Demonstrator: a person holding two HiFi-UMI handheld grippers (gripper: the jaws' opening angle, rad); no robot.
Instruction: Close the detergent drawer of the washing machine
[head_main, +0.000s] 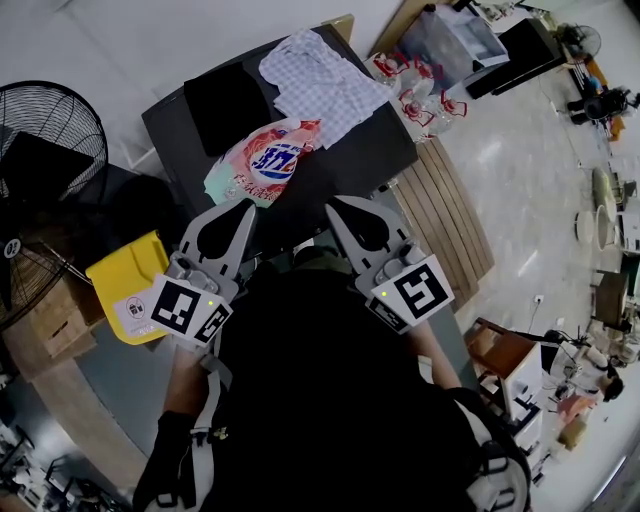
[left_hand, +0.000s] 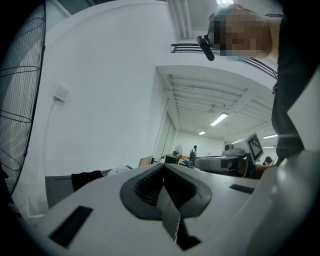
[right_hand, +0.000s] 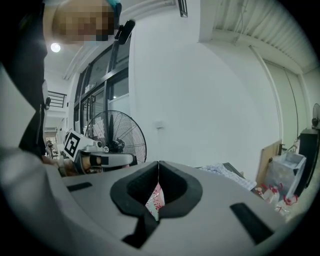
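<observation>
The dark-topped washing machine (head_main: 372, 150) stands in front of me in the head view; its detergent drawer is out of sight in every view. My left gripper (head_main: 246, 204) and right gripper (head_main: 334, 204) are held side by side over the machine's near edge, both shut with nothing between the jaws. In the left gripper view the left gripper (left_hand: 163, 165) points level along the machine top. The right gripper (right_hand: 158, 163) has its jaws together, with a red-and-white printed bag (right_hand: 156, 200) showing through the hollow behind them.
On the machine top lie a printed detergent bag (head_main: 270, 160), a checked cloth (head_main: 320, 75) and a black garment (head_main: 225, 100). A standing fan (head_main: 50, 130) and a yellow container (head_main: 130, 285) are at the left. A slatted wooden pallet (head_main: 450, 210) and a clear box (head_main: 455, 40) are at the right.
</observation>
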